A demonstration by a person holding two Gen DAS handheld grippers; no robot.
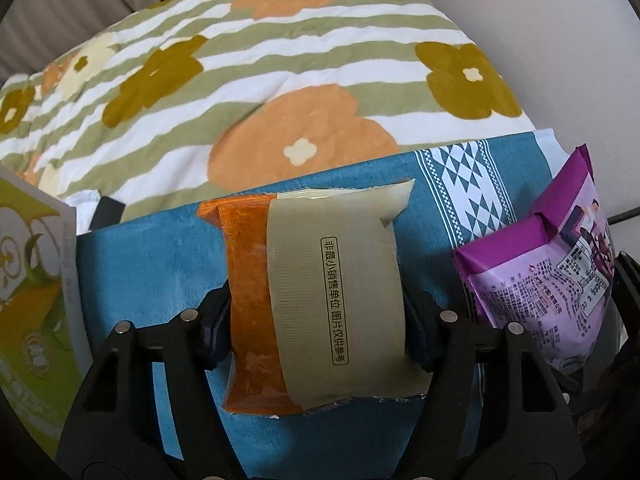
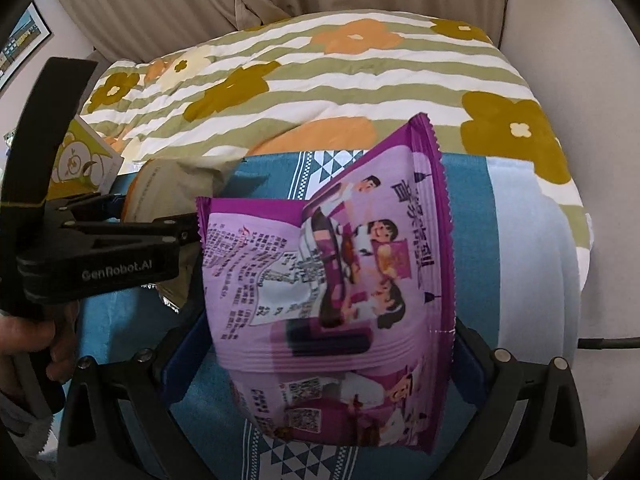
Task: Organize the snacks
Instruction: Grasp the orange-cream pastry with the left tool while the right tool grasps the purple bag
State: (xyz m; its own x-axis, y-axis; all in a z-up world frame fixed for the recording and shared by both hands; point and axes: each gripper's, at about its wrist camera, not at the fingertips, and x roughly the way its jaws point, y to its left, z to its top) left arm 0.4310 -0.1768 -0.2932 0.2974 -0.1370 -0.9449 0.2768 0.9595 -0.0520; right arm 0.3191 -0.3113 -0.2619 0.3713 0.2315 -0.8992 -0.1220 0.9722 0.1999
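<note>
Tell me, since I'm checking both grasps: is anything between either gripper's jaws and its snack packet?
Nothing visible. The left gripper has its jaws directly against the orange packet on the blue cloth. The right gripper has its jaws directly flanking the purple packet.

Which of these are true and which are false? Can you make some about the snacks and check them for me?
1. The left gripper has an orange and beige packet between its fingers. True.
2. The right gripper holds a green packet. False: it holds a purple packet.
3. The snacks are above a blue cloth. True.
4. The blanket behind has plain red fabric. False: it has green and white stripes with flowers.
5. A green and white box stands at the left gripper's left. True.
</note>
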